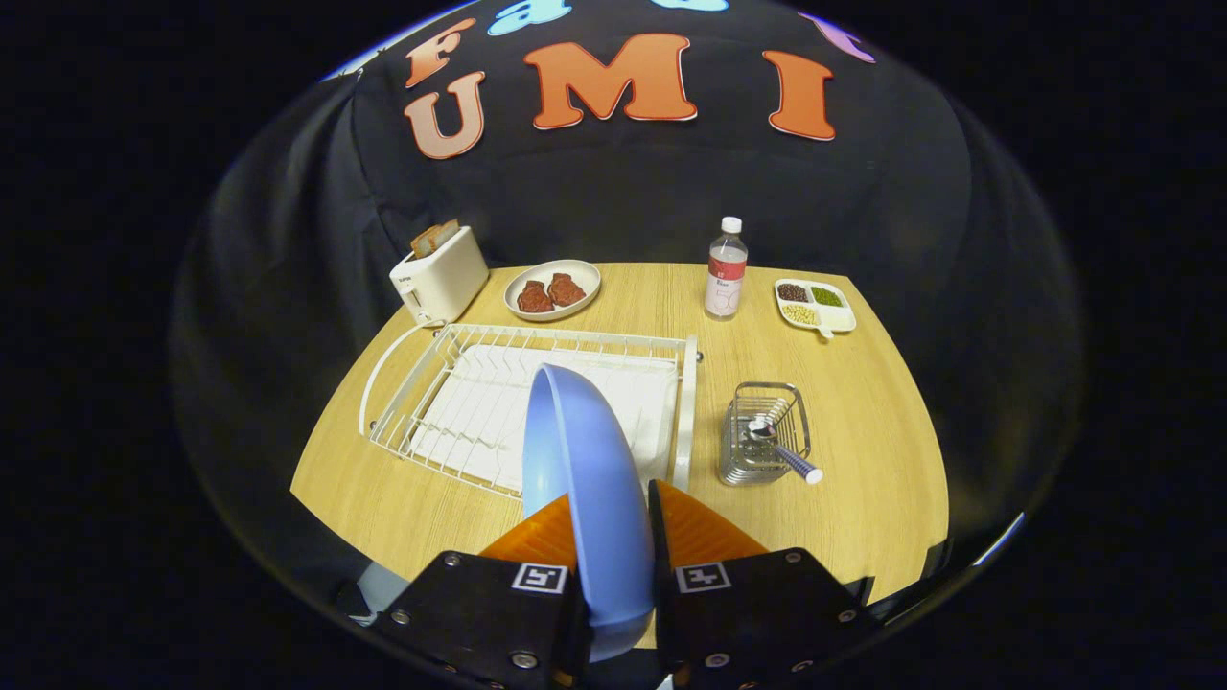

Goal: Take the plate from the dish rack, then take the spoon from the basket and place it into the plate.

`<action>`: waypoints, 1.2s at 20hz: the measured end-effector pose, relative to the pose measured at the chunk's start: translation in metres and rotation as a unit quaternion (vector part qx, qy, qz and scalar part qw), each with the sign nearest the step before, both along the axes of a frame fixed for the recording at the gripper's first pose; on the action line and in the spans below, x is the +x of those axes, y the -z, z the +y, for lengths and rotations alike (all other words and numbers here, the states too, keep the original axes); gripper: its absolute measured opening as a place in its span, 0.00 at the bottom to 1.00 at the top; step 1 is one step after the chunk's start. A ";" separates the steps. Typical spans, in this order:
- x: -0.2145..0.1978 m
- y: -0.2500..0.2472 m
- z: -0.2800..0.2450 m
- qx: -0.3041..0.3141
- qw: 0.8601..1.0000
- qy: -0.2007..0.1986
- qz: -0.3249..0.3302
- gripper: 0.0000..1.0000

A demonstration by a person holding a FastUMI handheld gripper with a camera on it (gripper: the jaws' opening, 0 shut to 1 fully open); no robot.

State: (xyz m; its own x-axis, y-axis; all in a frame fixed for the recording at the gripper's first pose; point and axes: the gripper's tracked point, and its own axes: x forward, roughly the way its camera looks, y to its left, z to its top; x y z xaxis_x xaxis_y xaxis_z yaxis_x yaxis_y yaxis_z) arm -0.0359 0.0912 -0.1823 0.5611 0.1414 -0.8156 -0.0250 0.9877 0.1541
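you have the blue plate clamped on edge between both fingers of your gripper, one finger pressing each face, so the jaws stand narrow around it. the plate stands upright, rising from the fingers toward twelve o'clock, and it covers part of the white dish rack that sits on the wooden table just beyond your fingers, from about ten to twelve o'clock. whether the plate's far edge touches the rack you cannot tell.

the spoon lies tilted in the wire basket at about one o'clock from your fingers, just beside the rack's right end, its handle poking out over the near rim.

farther back, at eleven o'clock, a white toaster with bread in its slot stands beside a plate of brown food. at about twelve to one o'clock a bottle stands upright, and to its right is a divided dish of beans.
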 end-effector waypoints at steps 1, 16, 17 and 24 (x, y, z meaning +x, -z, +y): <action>-0.008 0.003 0.004 0.004 1.000 -0.002 0.001 0.27; -0.066 0.075 0.035 0.102 0.994 0.017 0.023 0.27; -0.067 0.078 0.037 0.111 0.993 0.020 0.020 0.27; -0.076 0.103 0.039 0.135 0.990 0.041 0.025 0.29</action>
